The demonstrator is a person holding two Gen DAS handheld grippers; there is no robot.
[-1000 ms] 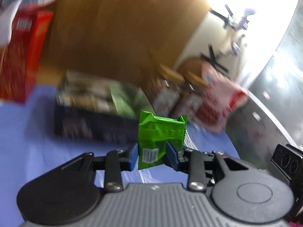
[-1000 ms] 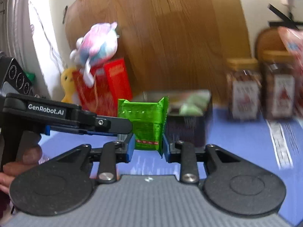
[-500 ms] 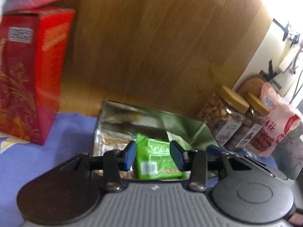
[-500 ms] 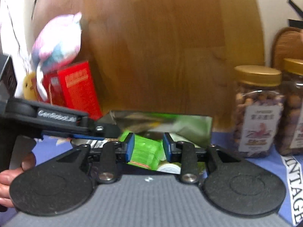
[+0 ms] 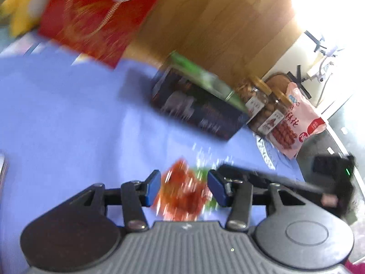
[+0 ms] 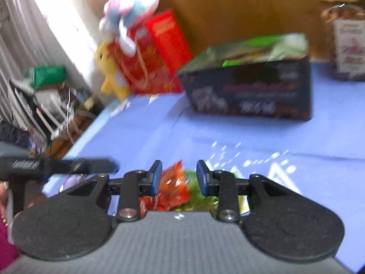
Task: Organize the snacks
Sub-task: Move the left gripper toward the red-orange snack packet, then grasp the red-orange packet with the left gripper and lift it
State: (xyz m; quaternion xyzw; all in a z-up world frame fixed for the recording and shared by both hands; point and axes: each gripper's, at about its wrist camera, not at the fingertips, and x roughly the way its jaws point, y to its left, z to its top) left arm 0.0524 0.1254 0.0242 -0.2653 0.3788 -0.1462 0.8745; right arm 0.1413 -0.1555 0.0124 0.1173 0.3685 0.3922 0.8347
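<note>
A dark open-topped box (image 5: 200, 111) (image 6: 251, 91) stands on the blue cloth with green packets in it. Nearer to me, a blurred red packet (image 5: 182, 194) (image 6: 173, 187) lies on the cloth beside a green packet (image 6: 198, 196). My left gripper (image 5: 183, 186) hangs low over them. Its jaws are opening, with the red packet in the gap and the pads not pressing on it. My right gripper (image 6: 179, 175) is open just above the same pile, holding nothing. Each gripper's black body shows at the edge of the other's view.
A red carton (image 5: 95, 18) (image 6: 155, 52) with a pastel plush toy (image 6: 130, 6) on top and a yellow plush (image 6: 109, 70) stand back left. Nut jars (image 5: 257, 100) (image 6: 346, 34) and a pink bag (image 5: 296, 123) stand right of the box. The cloth's left edge (image 6: 75, 146) drops to floor clutter.
Both grippers carried green packets to the box and let them go there. Both have since pulled back and down to the loose red and green packets on the cloth.
</note>
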